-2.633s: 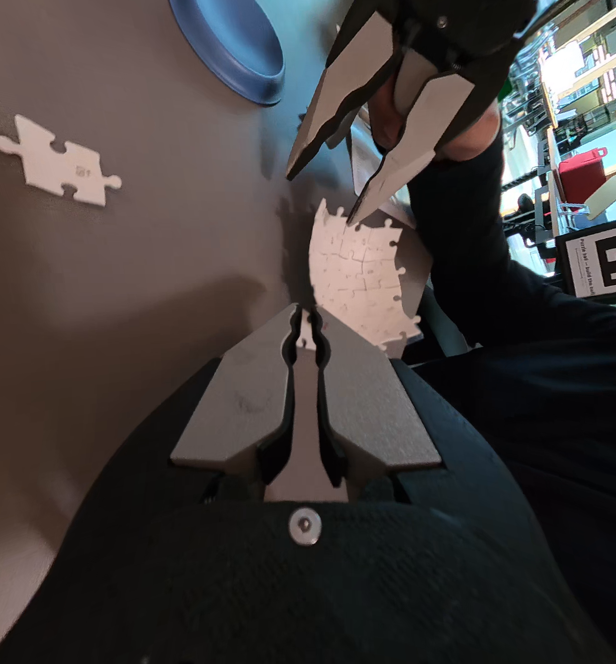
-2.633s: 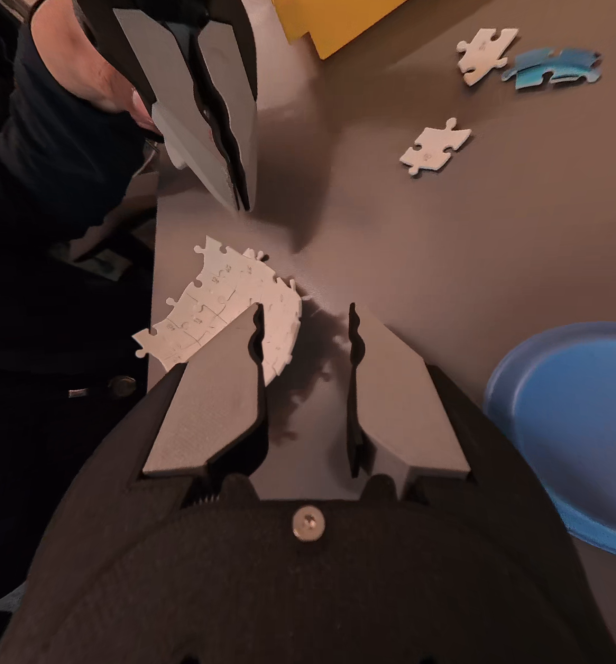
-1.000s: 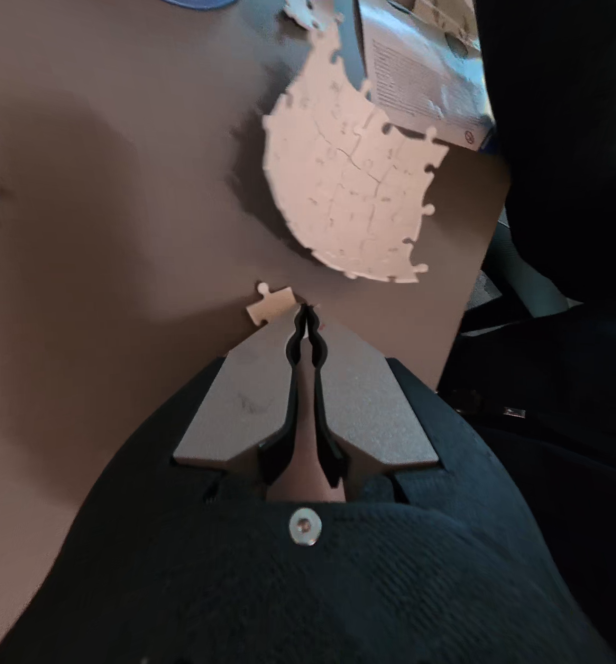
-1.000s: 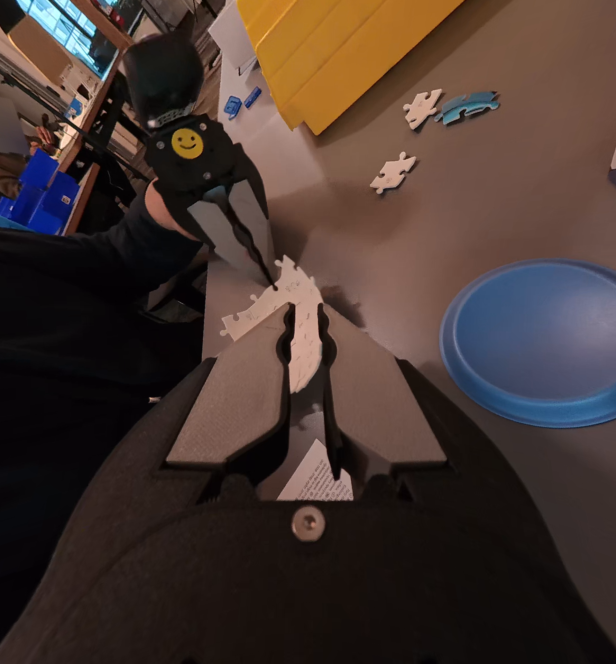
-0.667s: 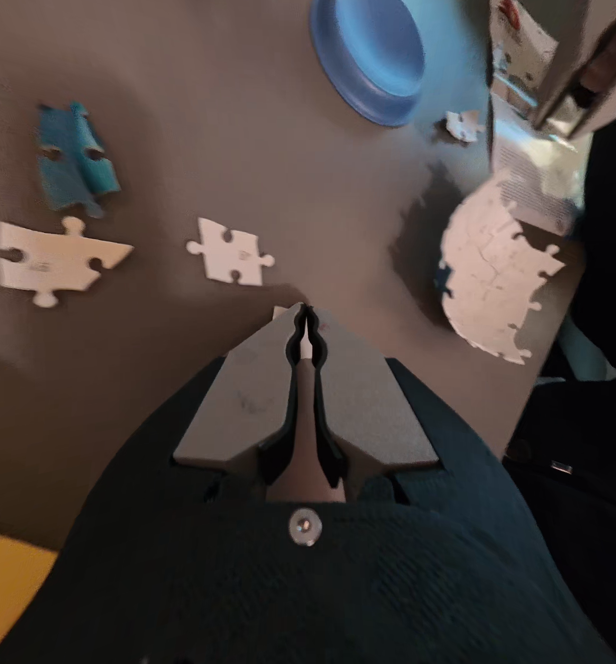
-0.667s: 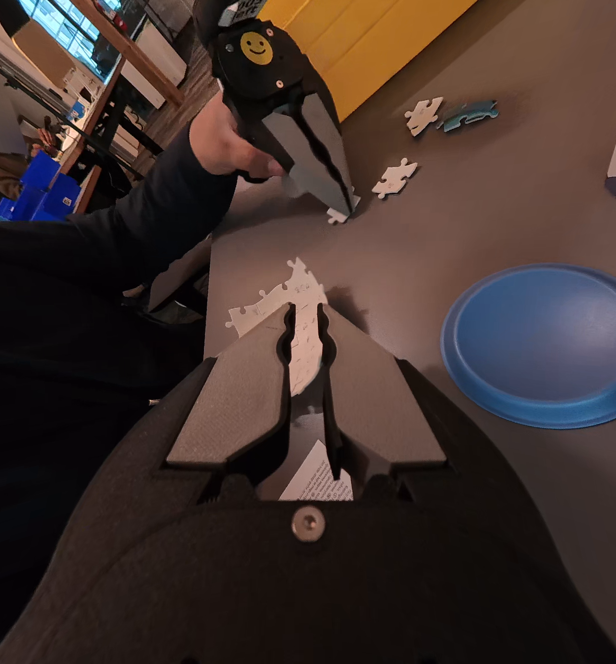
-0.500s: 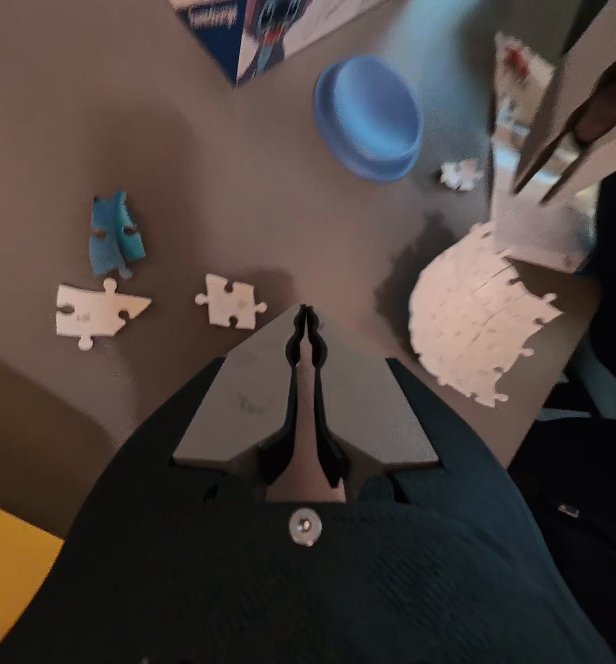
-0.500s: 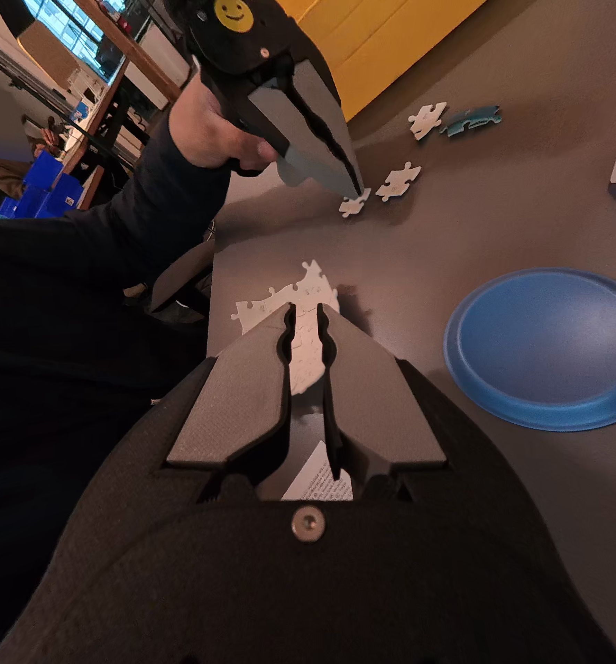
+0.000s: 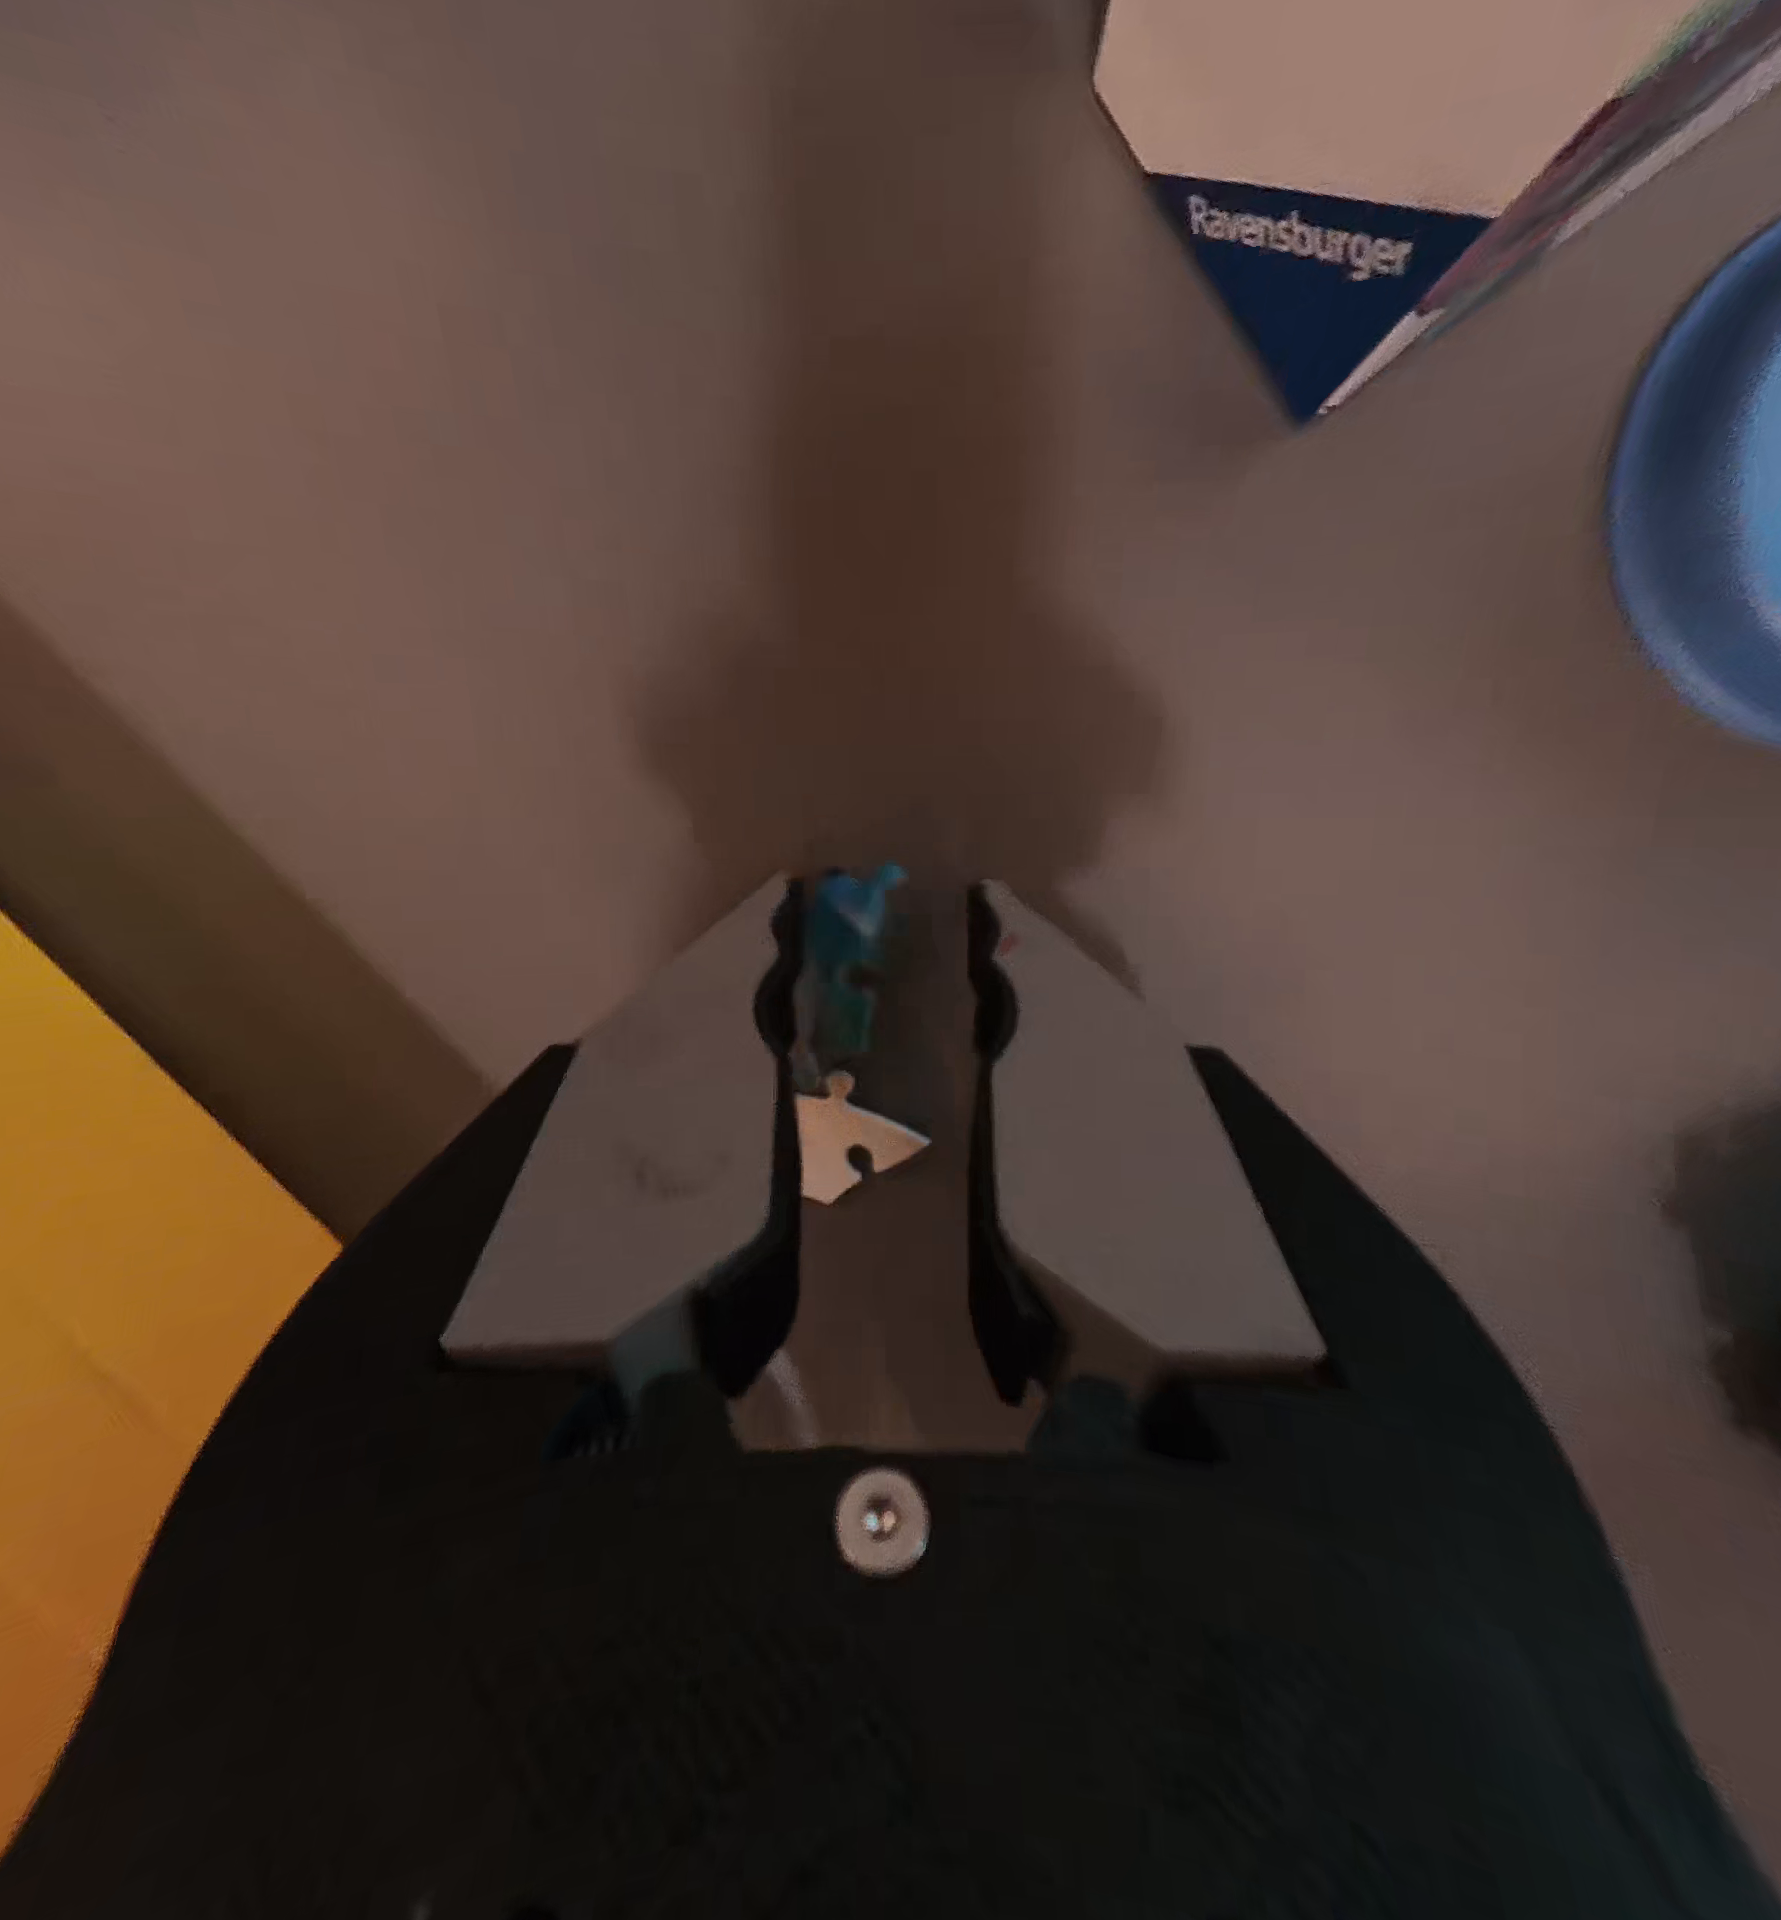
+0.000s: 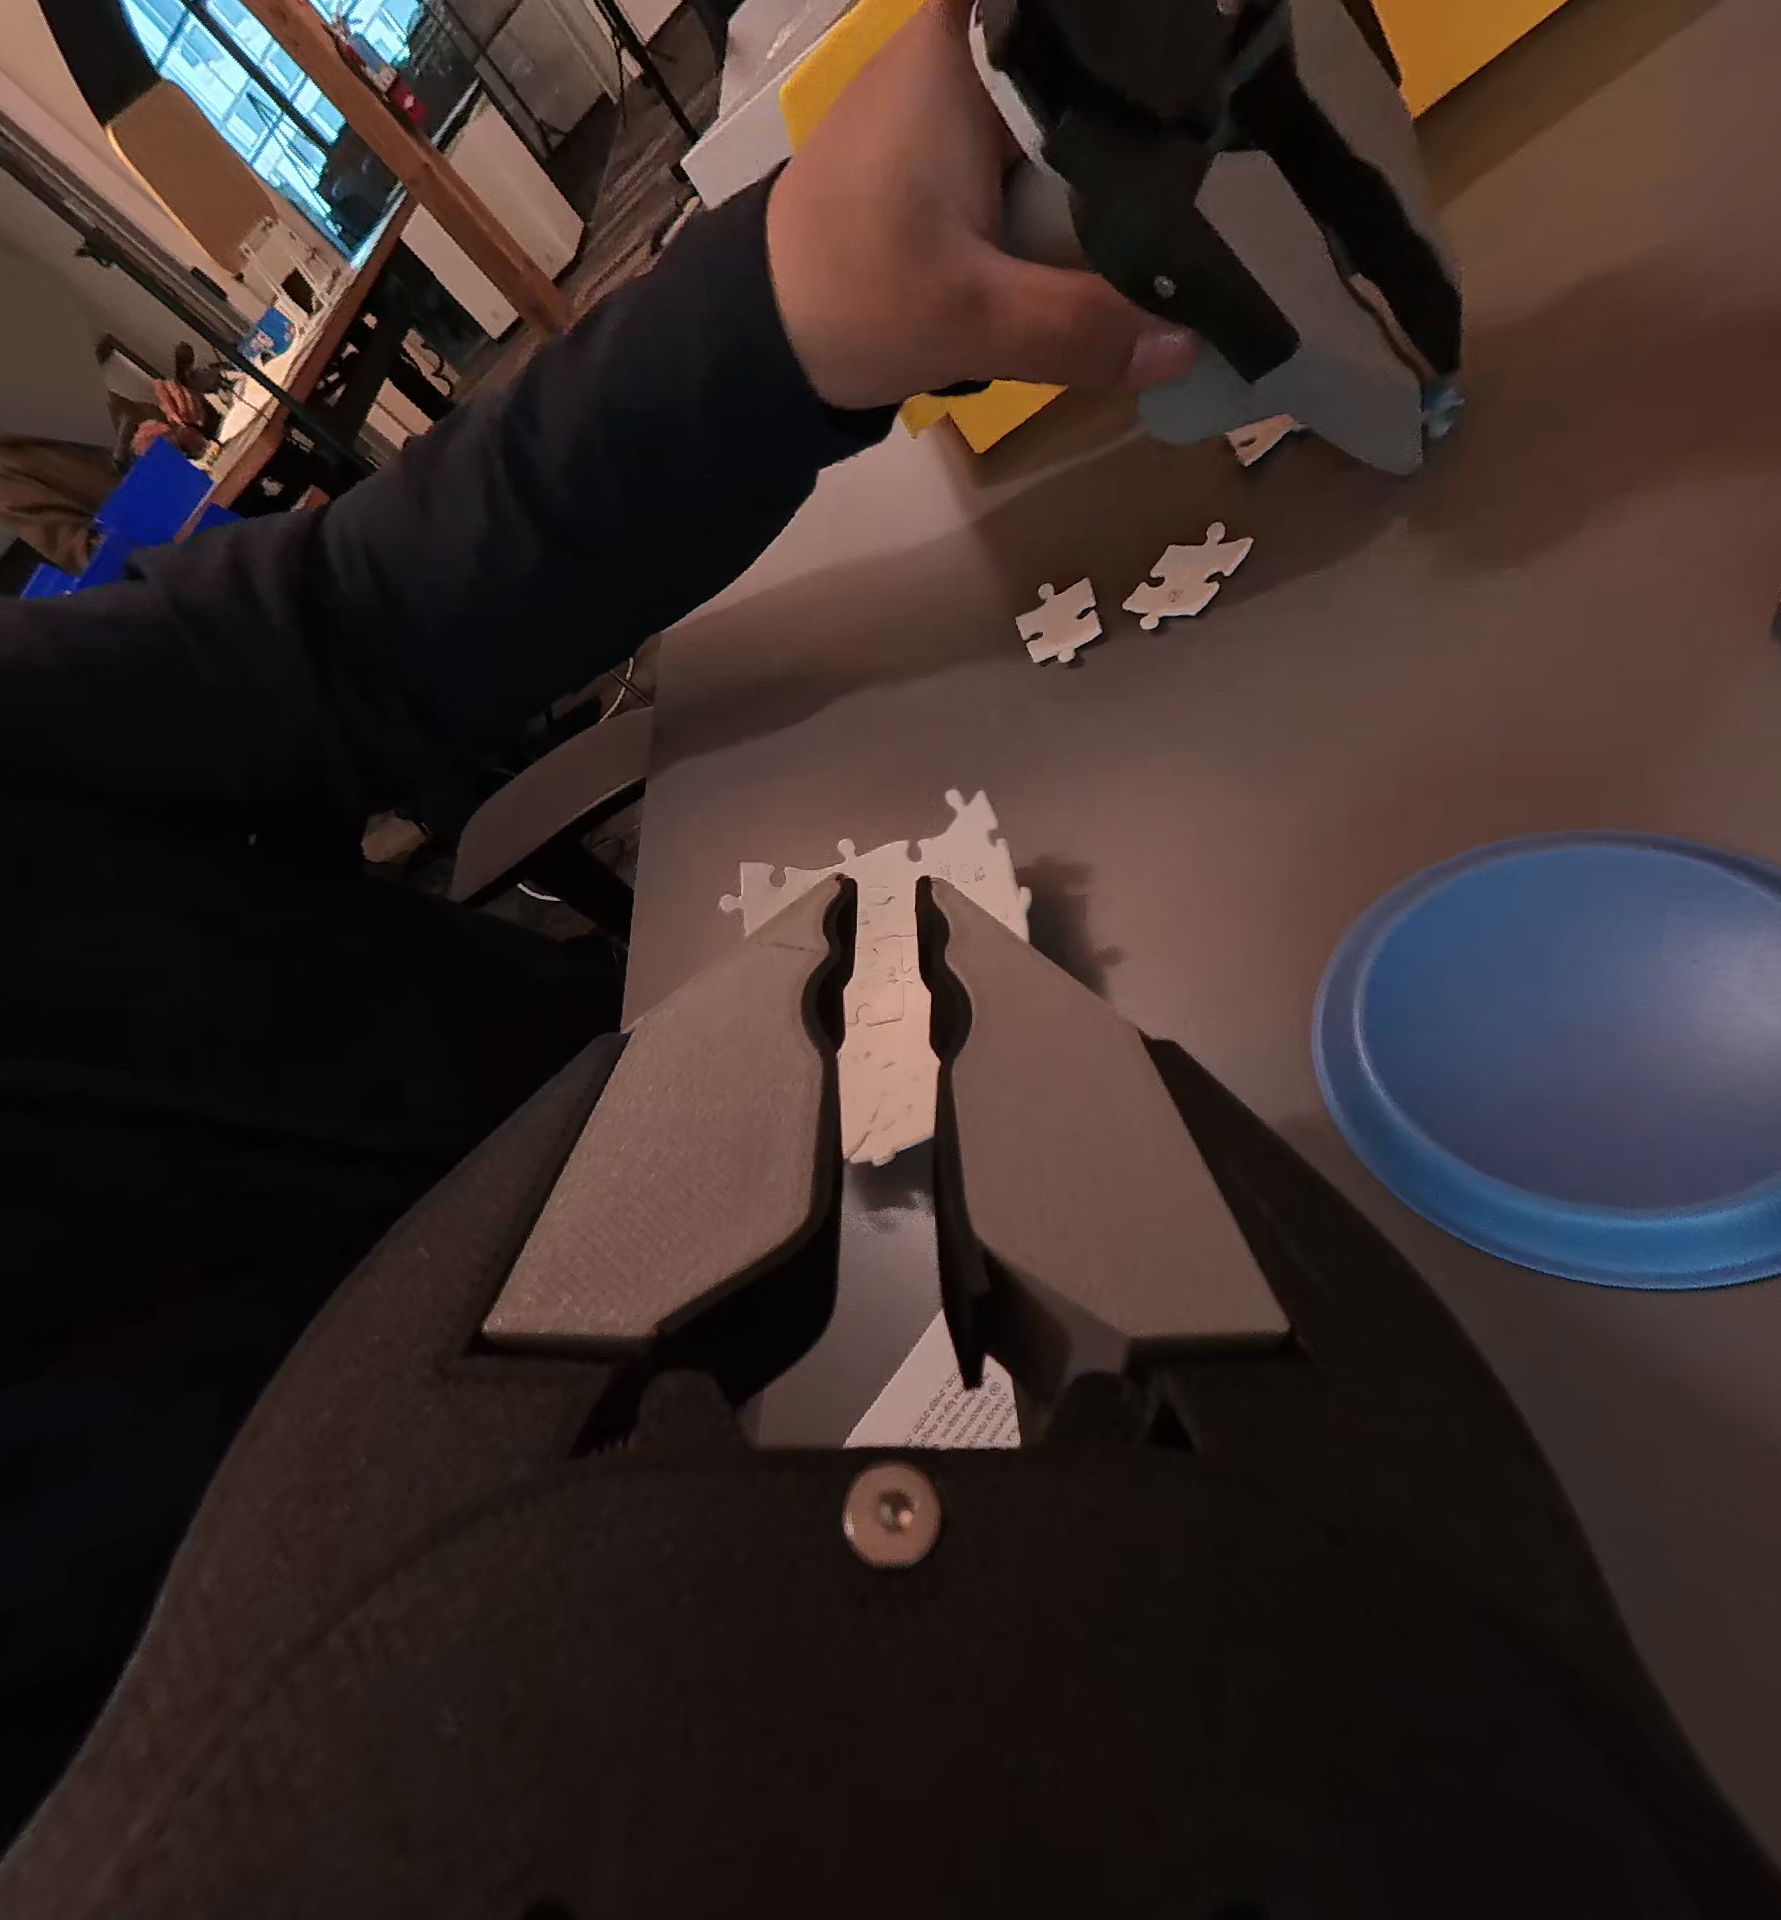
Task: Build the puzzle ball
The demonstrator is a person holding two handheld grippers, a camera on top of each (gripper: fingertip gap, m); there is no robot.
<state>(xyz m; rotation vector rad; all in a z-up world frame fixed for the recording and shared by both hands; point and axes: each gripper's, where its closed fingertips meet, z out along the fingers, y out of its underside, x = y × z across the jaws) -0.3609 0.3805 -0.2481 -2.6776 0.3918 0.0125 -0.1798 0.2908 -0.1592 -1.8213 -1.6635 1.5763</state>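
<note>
My right gripper (image 10: 884, 883) is shut on the curved white puzzle ball section (image 10: 881, 997), holding it on edge just above the grey table (image 10: 1281, 748). My left gripper (image 9: 881, 894) is open and low over the table. A blue puzzle piece (image 9: 844, 935) lies between its fingertips, and a white piece (image 9: 850, 1148) lies further back between the fingers. In the right wrist view the left gripper (image 10: 1426, 400) is at the far right over the blue piece (image 10: 1444, 400). Two loose white pieces (image 10: 1059, 623) (image 10: 1187, 582) lie between the grippers.
A blue dish (image 10: 1592, 1049) sits right of my right gripper and also shows in the left wrist view (image 9: 1748, 488). A puzzle box (image 9: 1301, 260) lies beyond it. A yellow box (image 10: 990, 410) stands at the table's far side. A paper leaflet (image 10: 953, 1392) lies under my right gripper. One gripper's finger ends stand about 20 centimeters off the other's. My right gripper's tips are some 12 centimeters from the blue dish (image 10: 1592, 1049).
My left gripper carried a small white piece away from the section, left it by another loose piece, moved further out and opened over the blue piece. My right gripper closed on the section.
</note>
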